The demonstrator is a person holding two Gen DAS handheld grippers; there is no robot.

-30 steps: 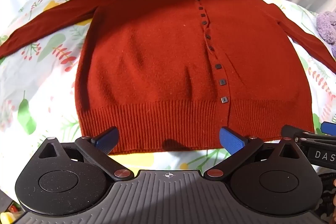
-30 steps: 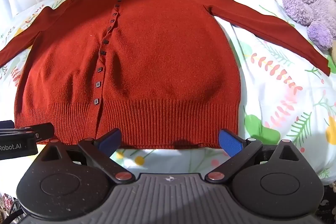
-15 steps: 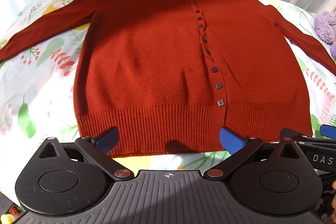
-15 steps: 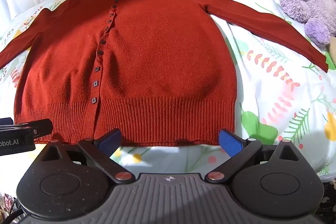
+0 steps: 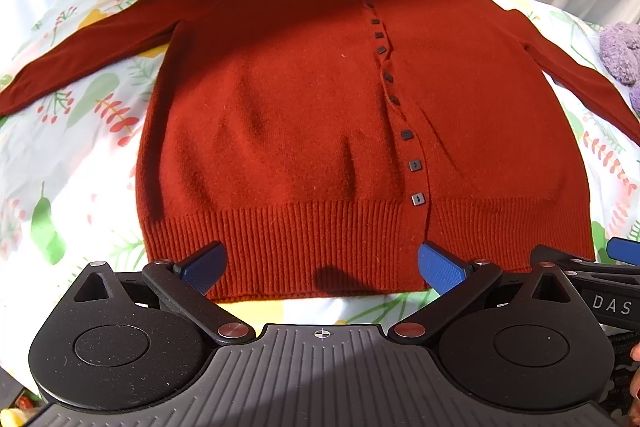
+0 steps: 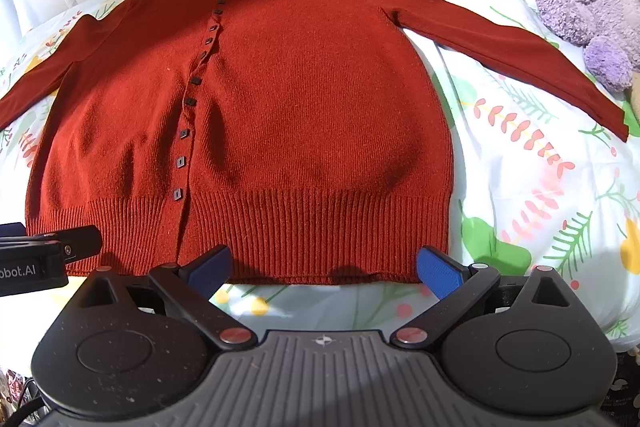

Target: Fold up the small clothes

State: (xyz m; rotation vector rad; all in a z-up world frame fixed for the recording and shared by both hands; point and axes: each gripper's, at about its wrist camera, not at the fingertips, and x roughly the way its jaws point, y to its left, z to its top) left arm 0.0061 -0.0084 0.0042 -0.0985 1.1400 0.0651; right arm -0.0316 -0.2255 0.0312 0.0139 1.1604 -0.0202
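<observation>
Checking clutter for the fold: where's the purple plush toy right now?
The purple plush toy sits at the far right of the right wrist view, on the floral sheet, just beyond the cuff of the cardigan sleeve.

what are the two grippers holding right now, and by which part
Nothing. The left gripper and right gripper are both open, poised at the ribbed hem of the red cardigan, which lies flat and unheld.

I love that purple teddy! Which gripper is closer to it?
Right. The right gripper sits at the cardigan's hem on the purple teddy's side; the left gripper is farther along the hem.
</observation>
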